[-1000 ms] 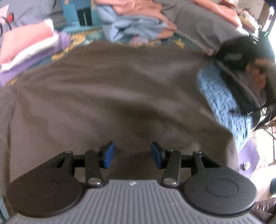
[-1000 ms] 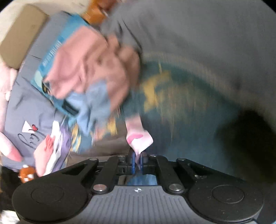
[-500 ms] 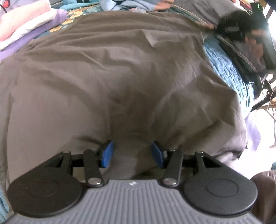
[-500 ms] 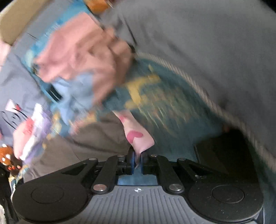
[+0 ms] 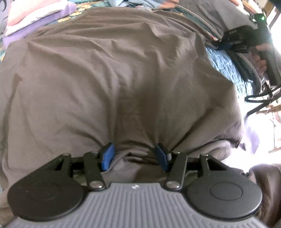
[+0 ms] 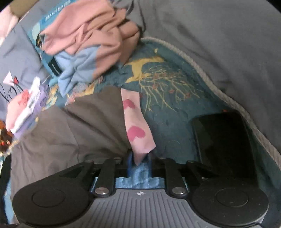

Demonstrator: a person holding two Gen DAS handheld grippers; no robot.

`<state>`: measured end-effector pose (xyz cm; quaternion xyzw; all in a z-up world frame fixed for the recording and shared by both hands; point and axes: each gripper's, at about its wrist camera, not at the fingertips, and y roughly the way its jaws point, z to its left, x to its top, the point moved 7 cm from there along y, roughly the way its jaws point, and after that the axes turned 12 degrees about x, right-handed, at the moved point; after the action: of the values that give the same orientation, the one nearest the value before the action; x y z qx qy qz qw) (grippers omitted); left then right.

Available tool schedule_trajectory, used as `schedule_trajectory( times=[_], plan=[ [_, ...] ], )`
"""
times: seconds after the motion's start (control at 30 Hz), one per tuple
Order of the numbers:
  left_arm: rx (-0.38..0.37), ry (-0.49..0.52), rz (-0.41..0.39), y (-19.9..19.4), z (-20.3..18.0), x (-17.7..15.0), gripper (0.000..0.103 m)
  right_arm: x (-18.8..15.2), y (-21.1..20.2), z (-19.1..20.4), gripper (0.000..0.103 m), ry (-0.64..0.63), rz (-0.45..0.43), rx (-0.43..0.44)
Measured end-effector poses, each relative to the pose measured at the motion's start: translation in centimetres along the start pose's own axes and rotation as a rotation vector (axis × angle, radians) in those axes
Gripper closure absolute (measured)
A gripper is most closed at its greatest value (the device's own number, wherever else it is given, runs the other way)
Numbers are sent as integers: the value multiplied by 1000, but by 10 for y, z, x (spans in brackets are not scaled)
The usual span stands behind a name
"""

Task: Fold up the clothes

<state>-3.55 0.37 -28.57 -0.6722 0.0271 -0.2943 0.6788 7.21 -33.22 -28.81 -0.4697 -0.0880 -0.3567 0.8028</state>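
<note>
The left gripper [image 5: 134, 154] points steeply down onto a brown garment [image 5: 112, 79] that lies spread and wrinkled over a teal bedspread [image 5: 223, 61]. Its jaws stand apart and have just been widening a little; the blue pads [image 5: 107, 155] press into the cloth, and a low ridge of brown fabric bunches between them without being pinched. A stack of folded clothes [image 5: 35, 12], pink over white over lilac, sits at ten o'clock in the left wrist view. At two o'clock the other gripper shows as a dark shape held by a hand [image 5: 260, 63].

In the right wrist view the right gripper [image 6: 139, 163] hovers low over the bedspread [image 6: 168, 108] with its jaws partly apart, having just been opening. A pink sock [image 6: 135, 122] with darker pink hearts lies from twelve o'clock down into the gap, its end between the pads; whether it touches them cannot be told. The brown garment [image 6: 70, 129] lies at nine o'clock, its edge just beside the sock. A loose heap of clothes [image 6: 84, 38], pink and light blue, rests at eleven o'clock. A black tablet-like slab [image 6: 223, 140] lies at three o'clock, and a grey blanket [image 6: 219, 35] covers the upper right.
</note>
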Motion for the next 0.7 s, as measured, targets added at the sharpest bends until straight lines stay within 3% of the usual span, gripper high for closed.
schedule_trajectory(
  times=[0.13, 0.2, 0.33, 0.47, 0.57, 0.6, 0.63, 0.67, 0.7],
  plan=[
    [8, 23, 0, 0, 0, -2, 45, 29, -29, 5, 46, -72, -141, -51],
    [4, 16, -2, 1, 3, -3, 45, 52, -25, 8, 41, -108, -140, -43],
    [6, 12, -2, 7, 3, 0, 43, 89, 7, 20, 41, -134, -64, 60],
    [5, 2, -1, 12, 4, 2, 42, 102, 59, 22, 41, -63, 81, 123],
    [2, -7, 0, 15, 5, 3, 41, 97, 88, 25, 48, -57, 159, 82],
    [1, -10, 0, 15, 5, 2, 41, 94, 94, 27, 58, -79, 180, 57],
    [0, -11, 0, 15, 6, 2, 41, 93, 98, 30, 82, -119, 180, 17],
    [-1, -11, -1, 15, 6, 2, 40, 94, 98, 33, 97, -170, 164, -24],
    [-2, -11, -1, 15, 6, 2, 39, 95, 95, 34, 100, -191, 149, -33]
  ],
)
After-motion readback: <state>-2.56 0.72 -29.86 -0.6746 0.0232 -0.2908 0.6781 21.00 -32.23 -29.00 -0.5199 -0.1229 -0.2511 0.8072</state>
